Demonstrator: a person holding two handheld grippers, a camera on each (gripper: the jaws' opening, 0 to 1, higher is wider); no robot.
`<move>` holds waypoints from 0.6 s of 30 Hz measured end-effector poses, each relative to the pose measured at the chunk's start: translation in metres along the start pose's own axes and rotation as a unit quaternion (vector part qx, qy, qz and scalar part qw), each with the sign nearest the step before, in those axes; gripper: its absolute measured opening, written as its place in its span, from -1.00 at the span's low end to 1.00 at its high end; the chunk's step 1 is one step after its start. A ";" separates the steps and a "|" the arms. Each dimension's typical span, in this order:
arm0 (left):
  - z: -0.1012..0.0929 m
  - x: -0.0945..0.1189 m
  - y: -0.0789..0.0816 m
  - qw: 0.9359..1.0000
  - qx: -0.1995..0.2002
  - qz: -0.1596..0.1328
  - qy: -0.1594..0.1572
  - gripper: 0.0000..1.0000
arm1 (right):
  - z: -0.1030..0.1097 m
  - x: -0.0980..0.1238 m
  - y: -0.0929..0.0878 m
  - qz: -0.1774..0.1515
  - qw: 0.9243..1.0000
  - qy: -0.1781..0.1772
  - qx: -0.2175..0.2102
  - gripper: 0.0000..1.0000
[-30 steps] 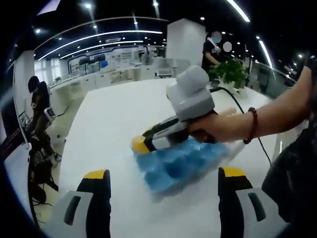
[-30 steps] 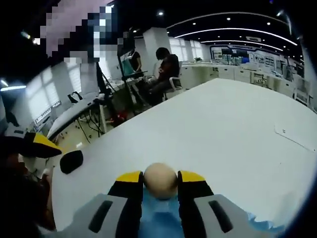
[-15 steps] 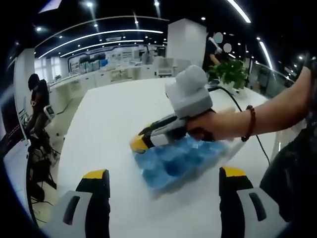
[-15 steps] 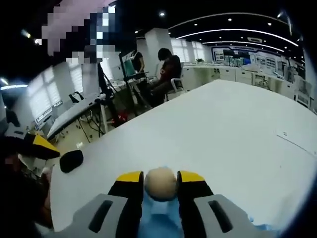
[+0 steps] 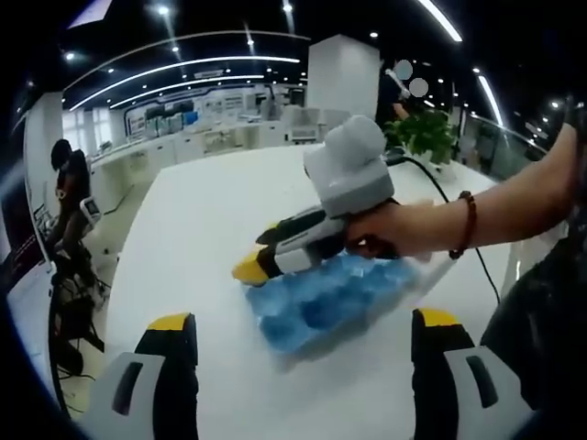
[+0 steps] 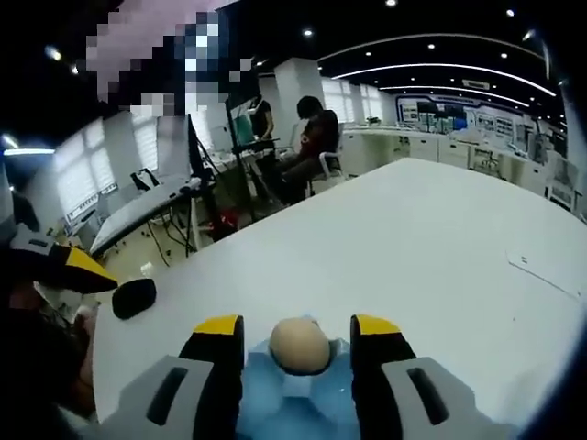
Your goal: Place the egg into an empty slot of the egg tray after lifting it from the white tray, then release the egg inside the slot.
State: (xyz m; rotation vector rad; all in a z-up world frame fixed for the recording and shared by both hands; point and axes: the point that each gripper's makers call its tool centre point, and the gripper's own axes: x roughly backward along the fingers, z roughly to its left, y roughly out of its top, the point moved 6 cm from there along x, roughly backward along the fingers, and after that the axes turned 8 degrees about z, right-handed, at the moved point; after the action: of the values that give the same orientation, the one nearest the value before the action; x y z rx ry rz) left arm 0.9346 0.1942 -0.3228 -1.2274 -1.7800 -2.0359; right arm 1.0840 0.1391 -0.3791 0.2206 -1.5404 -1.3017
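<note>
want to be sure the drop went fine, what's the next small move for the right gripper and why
Probably lift the right gripper straight up and back from the blue egg tray. Its jaws stand apart with a gap on each side of the egg, which sits down in a slot of the tray. Pulling away sideways might knock the egg.

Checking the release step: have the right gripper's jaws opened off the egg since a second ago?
Yes. In the right gripper view the right gripper now shows gaps on both sides of the egg, which sits in the blue egg tray; earlier the jaws pressed it.
</note>
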 end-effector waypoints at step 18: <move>-0.004 -0.006 0.006 1.000 -0.008 -0.002 -0.008 1.00 | -0.010 0.024 0.000 -0.008 1.000 -0.006 -0.019 0.37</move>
State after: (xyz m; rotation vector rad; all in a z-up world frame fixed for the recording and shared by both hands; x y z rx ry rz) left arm 0.9406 0.1869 -0.3224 -1.2498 -1.7774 -2.0523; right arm 1.0819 0.1162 -0.3666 0.2026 -1.5254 -1.3458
